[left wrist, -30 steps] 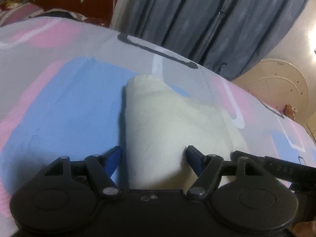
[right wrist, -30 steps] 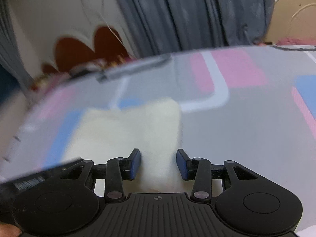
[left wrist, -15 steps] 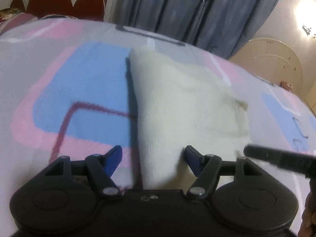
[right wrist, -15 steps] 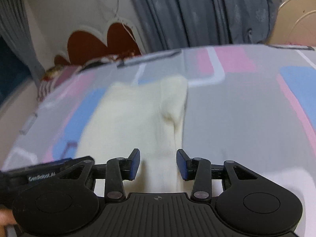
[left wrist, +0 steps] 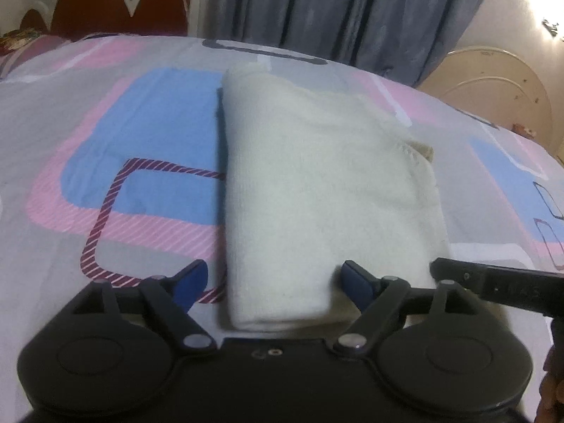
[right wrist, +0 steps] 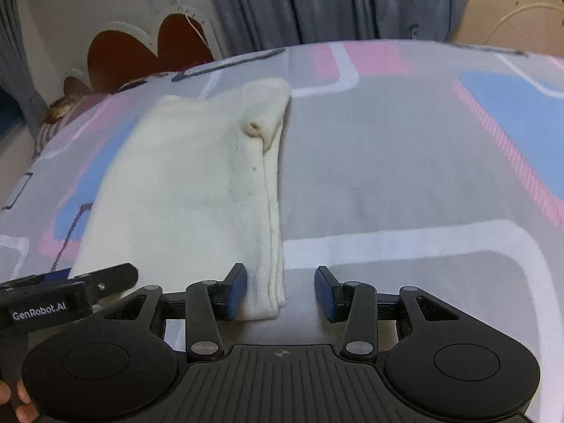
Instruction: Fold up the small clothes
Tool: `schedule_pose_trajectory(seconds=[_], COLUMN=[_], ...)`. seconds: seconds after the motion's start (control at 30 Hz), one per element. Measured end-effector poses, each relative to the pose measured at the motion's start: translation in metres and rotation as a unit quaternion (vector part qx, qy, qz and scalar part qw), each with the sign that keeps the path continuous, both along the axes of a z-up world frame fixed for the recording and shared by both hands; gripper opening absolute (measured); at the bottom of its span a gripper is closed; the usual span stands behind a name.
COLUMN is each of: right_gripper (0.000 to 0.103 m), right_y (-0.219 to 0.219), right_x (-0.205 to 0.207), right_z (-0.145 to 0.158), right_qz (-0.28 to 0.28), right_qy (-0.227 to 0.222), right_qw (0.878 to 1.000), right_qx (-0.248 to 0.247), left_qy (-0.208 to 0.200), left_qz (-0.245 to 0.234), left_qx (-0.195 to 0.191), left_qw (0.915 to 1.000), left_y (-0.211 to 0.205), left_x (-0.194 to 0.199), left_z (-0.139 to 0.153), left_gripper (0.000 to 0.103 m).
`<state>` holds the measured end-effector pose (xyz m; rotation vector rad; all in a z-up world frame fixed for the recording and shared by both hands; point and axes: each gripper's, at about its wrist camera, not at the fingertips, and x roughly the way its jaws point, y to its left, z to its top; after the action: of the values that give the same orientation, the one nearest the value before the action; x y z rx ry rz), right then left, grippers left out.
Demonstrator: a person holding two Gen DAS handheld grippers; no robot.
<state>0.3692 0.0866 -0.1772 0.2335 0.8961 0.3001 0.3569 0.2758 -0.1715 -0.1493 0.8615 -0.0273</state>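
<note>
Left wrist view: left gripper (left wrist: 273,283) fingers apart, straddling the folded cream garment (left wrist: 317,190) on the bedsheet (left wrist: 105,123).
Right gripper (right wrist: 280,290): fingers apart at the garment's right edge.

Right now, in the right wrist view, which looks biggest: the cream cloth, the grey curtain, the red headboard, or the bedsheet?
1. Bedsheet, filling most of the picture.
2. Cream cloth.
3. Grey curtain.
4. Red headboard.

The cloth lies much nearer the camera than the curtain, so that pair is unsure.
</note>
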Motion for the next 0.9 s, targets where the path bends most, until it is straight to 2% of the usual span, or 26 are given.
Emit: schedule_pose_trajectory(seconds=[0.1,0.17,0.23,0.3,0.33,0.47,0.6,0.7,0.83,0.9], right_gripper=[0.043,0.045,0.053,0.071,0.073,0.076,0.081,0.082,0.084,0.089], right_y=[-0.004,-0.010,-0.022,-0.033,-0.039,-0.052,-0.062,-0.063,-0.067,-0.070], right_x=[0.001,0.000,-0.007,-0.018,-0.024,-0.036,-0.042,-0.046,-0.060,-0.067], right_z=[0.006,0.009,0.011,0.019,0.022,0.032,0.037,0.038,0.046,0.051], right_qz=[0.009,0.010,0.006,0.006,0.010,0.025,0.024,0.036,0.050,0.058], right_qy=[-0.002,0.006,0.008,0.005,0.001,0.002,0.007,0.024,0.036,0.036], right_qw=[1.000,1.000,0.999,0.998,0.998,0.998,0.997,0.997,0.996,0.995], right_qx=[0.007,0.019,0.042,0.058,0.061,0.060,0.072,0.064,0.069,0.073], left_qy=[0.017,0.030,0.043,0.050,0.054,0.059,0.048,0.055,0.071,0.049], left_qz=[0.009,0.022,0.032,0.039,0.044,0.065,0.086,0.106,0.093,0.085], left_qx=[0.002,0.001,0.003,0.010,0.012,0.023,0.043,0.022,0.002,-0.003], left_qw=[0.9998,0.9993,0.9986,0.9979,0.9975,0.9959,0.9942,0.9926,0.9931,0.9952], left_y=[-0.004,-0.005,-0.007,-0.009,-0.010,-0.014,-0.023,-0.026,-0.032,-0.036], left_x=[0.004,0.005,0.005,0.007,0.008,0.009,-0.001,-0.013,-0.036,-0.055], left_z=[0.003,0.002,0.002,0.002,0.002,0.001,0.003,0.010,0.026,0.040], left_gripper=[0.092,0.103,0.103,0.103,0.103,0.103,0.103,0.103,0.097,0.092])
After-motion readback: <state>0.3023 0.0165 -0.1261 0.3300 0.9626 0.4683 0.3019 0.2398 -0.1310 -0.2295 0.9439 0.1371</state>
